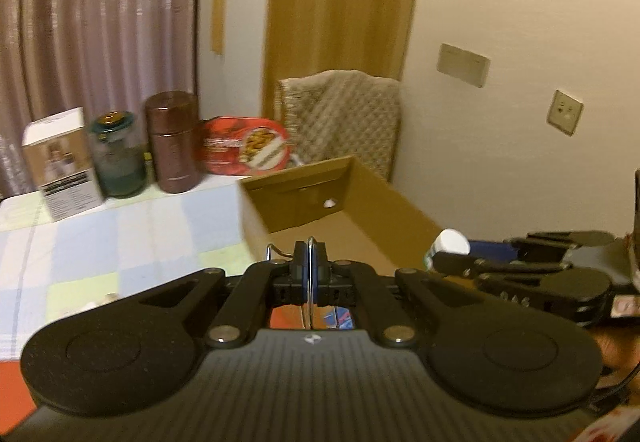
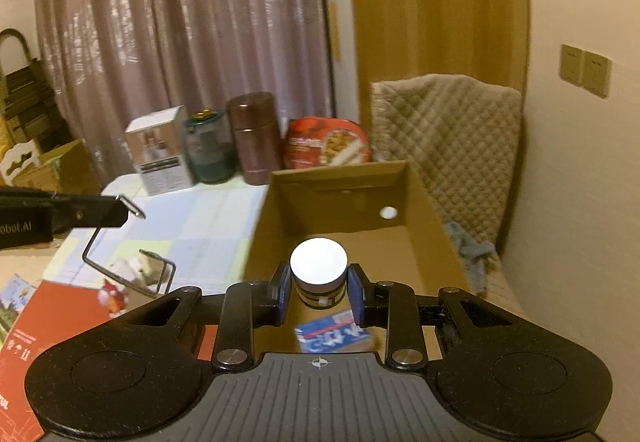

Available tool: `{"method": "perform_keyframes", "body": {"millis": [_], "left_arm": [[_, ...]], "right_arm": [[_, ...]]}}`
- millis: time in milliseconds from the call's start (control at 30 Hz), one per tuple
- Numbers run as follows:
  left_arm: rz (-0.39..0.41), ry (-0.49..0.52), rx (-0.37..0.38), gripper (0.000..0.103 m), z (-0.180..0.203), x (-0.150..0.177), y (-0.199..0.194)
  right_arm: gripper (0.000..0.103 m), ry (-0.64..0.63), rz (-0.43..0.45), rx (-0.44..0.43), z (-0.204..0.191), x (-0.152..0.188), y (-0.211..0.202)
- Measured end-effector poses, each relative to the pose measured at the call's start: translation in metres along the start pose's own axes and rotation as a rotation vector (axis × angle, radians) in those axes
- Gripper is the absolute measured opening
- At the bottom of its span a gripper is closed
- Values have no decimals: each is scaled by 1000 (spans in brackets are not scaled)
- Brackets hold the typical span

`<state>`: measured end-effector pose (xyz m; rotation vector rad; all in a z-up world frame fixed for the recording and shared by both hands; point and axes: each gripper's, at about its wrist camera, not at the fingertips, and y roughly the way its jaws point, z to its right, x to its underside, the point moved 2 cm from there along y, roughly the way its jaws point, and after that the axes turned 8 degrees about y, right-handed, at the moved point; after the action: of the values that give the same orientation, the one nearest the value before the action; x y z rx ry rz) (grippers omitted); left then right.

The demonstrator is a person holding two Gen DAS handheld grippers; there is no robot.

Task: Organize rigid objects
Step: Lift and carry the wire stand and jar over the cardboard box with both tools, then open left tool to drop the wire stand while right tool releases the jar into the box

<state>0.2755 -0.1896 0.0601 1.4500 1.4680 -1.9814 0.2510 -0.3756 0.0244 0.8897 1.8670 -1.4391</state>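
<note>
The left gripper (image 1: 310, 256) has its pads pressed together on a thin wire rack (image 2: 120, 258), which hangs below it over the table (image 1: 132, 238). The right gripper (image 2: 319, 292) pinches a small white-capped jar (image 2: 319, 268) between its blue pads, holding it upright above the open cardboard box (image 2: 424, 202). A blue-and-white packet (image 2: 334, 334) lies inside the box. A white carton (image 1: 60, 162), a glass jar (image 1: 118, 158), a brown canister (image 1: 172, 142) and a red tin (image 1: 244, 146) stand along the table's far edge.

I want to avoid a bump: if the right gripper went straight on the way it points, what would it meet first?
Probably the cardboard box: the right gripper, shut on a white-capped jar, points down into its open inside, so its floor or far wall comes first. Depth is unclear.
</note>
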Motion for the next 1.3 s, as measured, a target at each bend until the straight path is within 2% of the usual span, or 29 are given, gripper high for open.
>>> {"method": "perform_keyframes", "body": {"millis": [267,667,733,800,833,867,1300], "left_arm": [[-28,27,53,0,38,-7,37],[-78,28,83,0,52,3,69],[-79,23,85,0,52,3,71],[-73,11,77,8,51,4,72],[-73,10,78,15,50,4,72],[-73,9,80,16,49,4,72],[-95,-25,52,16,28,11,66]], "right_arm": [[26,44,-22,38,40,5,3],[26,67,-49,50,60,9,15],[26,68,-55,49,60,10,17],[26,68,-59,49,61,11,19],[26,69,-61,48,61,11,20],[26,70,-62,47,61,11,20],[26,71,-84,27,55,15,28]]}}
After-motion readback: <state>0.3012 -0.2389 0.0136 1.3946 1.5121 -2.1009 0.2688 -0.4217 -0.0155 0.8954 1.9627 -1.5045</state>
